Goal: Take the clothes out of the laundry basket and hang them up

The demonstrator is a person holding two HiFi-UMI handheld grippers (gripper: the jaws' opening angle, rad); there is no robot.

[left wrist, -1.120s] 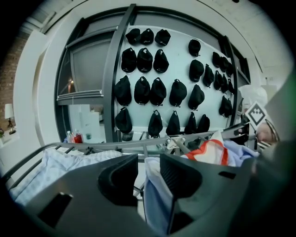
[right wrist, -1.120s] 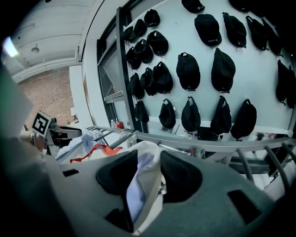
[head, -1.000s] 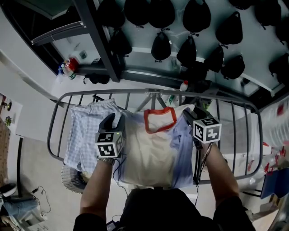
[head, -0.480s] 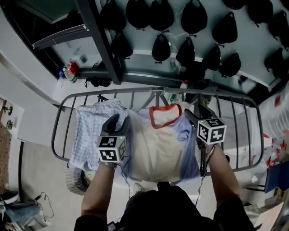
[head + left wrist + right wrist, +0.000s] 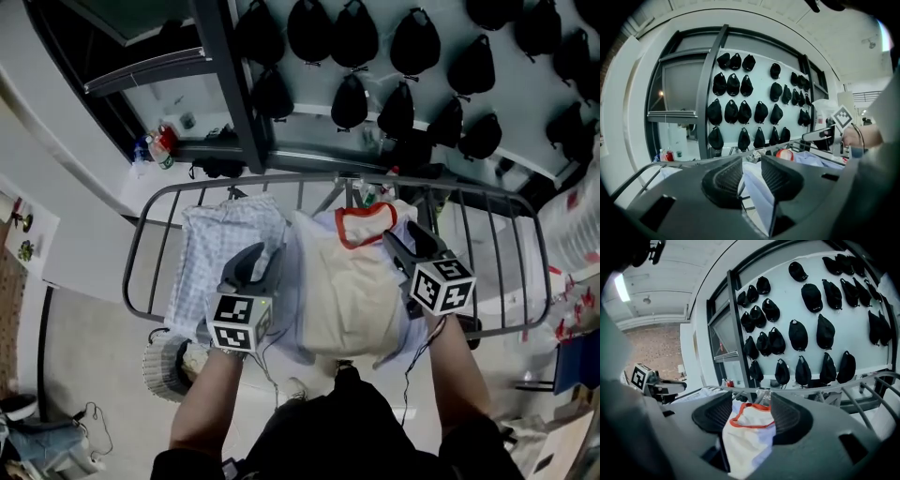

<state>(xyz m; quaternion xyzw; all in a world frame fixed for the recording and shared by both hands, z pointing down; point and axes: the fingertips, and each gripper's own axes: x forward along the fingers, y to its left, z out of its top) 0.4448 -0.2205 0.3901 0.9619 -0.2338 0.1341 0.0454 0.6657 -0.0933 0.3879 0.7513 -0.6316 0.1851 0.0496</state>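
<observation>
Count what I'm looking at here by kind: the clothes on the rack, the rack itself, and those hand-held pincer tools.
Garments on the rack: 2, a pale blue checked garment and a cream T-shirt with an orange-red collar
Racks: 1, the grey metal drying rack
Hand-held grippers: 2, left gripper and right gripper, both just closed further on the T-shirt
Total: 5

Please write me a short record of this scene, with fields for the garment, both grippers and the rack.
garment: cream T-shirt, orange collar, held over the drying rack
left gripper: jaws just closed further, gripping the T-shirt's edge
right gripper: jaws just closed further, gripping the T-shirt
rack: metal, checked cloth hanging at its left
</observation>
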